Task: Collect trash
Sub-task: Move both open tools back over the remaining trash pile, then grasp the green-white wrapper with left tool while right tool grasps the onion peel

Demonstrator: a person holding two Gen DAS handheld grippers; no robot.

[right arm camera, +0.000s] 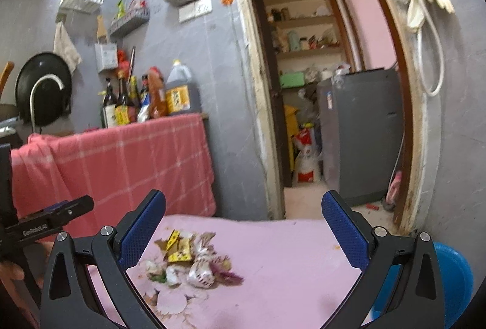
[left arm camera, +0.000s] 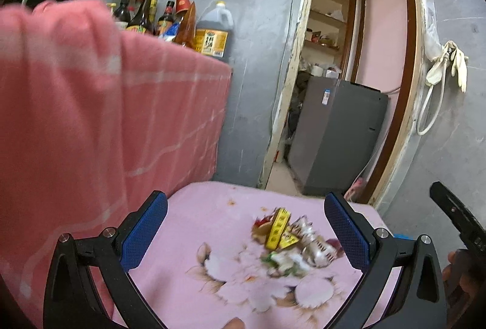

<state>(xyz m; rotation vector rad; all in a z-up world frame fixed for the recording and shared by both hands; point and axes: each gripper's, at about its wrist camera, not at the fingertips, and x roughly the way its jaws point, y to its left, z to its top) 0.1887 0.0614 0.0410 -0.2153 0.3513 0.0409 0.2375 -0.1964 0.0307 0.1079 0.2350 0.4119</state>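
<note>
Trash pile [left arm camera: 291, 241] lies on the pink floral counter [left arm camera: 200, 225], ahead of both wide-open empty tools: left tool [left arm camera: 246, 232], right tool [right arm camera: 243, 230].

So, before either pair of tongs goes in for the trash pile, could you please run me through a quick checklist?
1. Left tongs open wide enough: ok, both blue pads spread apart with nothing between them.
2. Right tongs open: ok, also empty.
3. Trash pile within view: ok, wrappers lie together on the pink tablecloth.
4. Pile lined up with the left tongs: ok, it sits between the pads, nearer the right one.
5. Pile lined up with the right tongs: not ok, it lies off toward the left pad.
6. Bin ready to receive the trash: cannot tell, only a blue round thing shows at the table's edge.
</note>
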